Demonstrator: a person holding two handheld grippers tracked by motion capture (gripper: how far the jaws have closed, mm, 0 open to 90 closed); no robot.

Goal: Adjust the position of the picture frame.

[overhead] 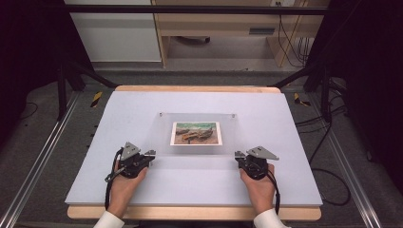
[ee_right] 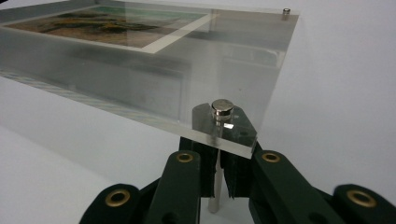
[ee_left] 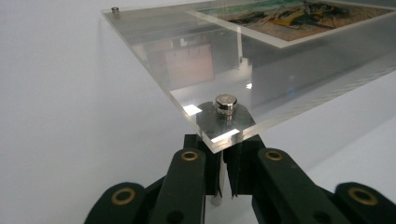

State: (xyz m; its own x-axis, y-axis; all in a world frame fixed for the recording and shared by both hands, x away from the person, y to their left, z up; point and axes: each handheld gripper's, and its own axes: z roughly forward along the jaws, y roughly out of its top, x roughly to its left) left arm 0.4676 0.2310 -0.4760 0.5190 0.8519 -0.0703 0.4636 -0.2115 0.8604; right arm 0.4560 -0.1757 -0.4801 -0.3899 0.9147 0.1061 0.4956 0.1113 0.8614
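A clear acrylic panel [overhead: 161,135] stands flat on short metal legs in the middle of the table, with a painted picture of boats [overhead: 196,133] under it. My left gripper [overhead: 149,154] is at its near left corner. In the left gripper view the jaws [ee_left: 223,156] close on the leg [ee_left: 216,200] below the round metal cap [ee_left: 226,101]. My right gripper [overhead: 239,155] is at the near right corner, shut on that corner's leg [ee_right: 215,186] beneath its cap [ee_right: 222,108]. The panel [ee_right: 233,60] and picture [ee_right: 107,25] stretch away from it.
The panel rests on a pale grey mat [overhead: 142,190] over a wooden tabletop [overhead: 190,213]. Small caps mark the far corners [ee_left: 115,9] [ee_right: 286,11]. Black frame posts [overhead: 62,80] flank the table, cables [overhead: 328,142] lie on the floor at right, and wooden furniture [overhead: 223,23] stands behind.
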